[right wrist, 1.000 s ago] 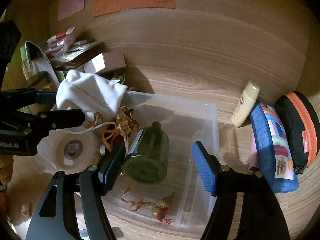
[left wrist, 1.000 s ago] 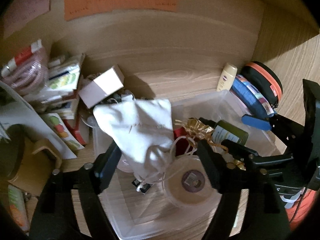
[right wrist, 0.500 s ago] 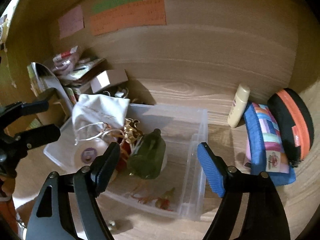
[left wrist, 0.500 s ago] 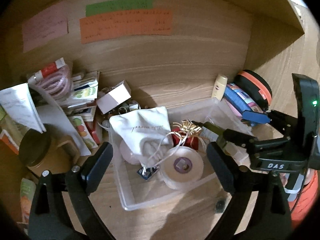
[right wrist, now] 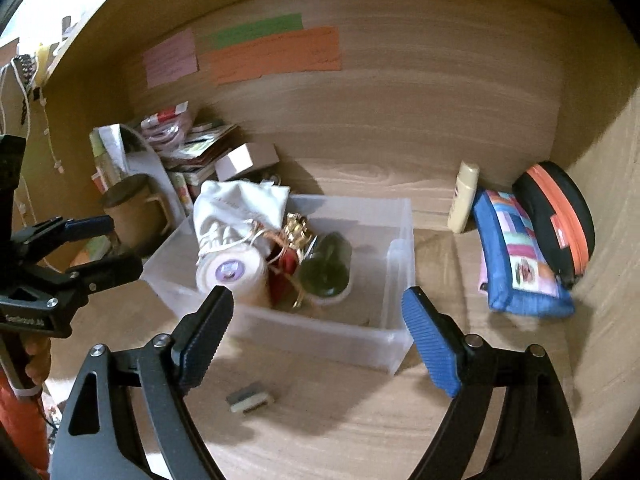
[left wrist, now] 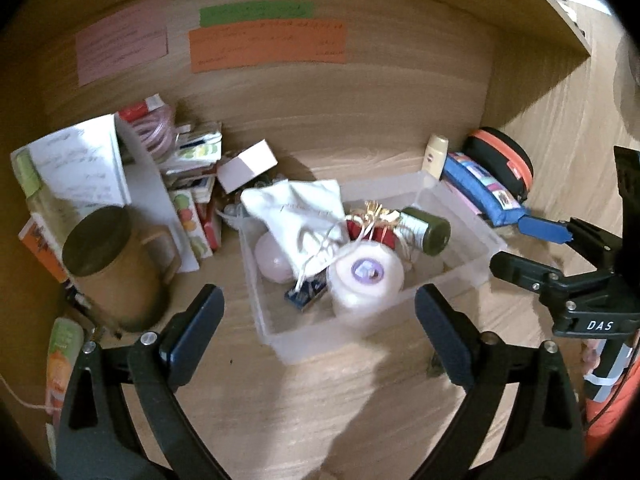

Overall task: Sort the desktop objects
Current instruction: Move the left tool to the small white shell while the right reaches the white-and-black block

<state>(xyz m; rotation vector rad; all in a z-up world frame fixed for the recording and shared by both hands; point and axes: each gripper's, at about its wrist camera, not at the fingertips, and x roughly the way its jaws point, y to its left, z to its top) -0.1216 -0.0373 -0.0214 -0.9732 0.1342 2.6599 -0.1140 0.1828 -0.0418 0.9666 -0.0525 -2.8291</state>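
Backed away from bin on desk, pouch, tape, bottle left inside, sorted; left fingers apart, right fingers opening, both empty.

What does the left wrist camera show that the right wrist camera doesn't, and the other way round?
Only the left wrist view shows the pink egg-shaped thing and the small blue item in the clear bin. Only the right wrist view shows the small grey block on the desk in front of the bin. Both show the white pouch, the tape roll, the green bottle and the blue pencil case.
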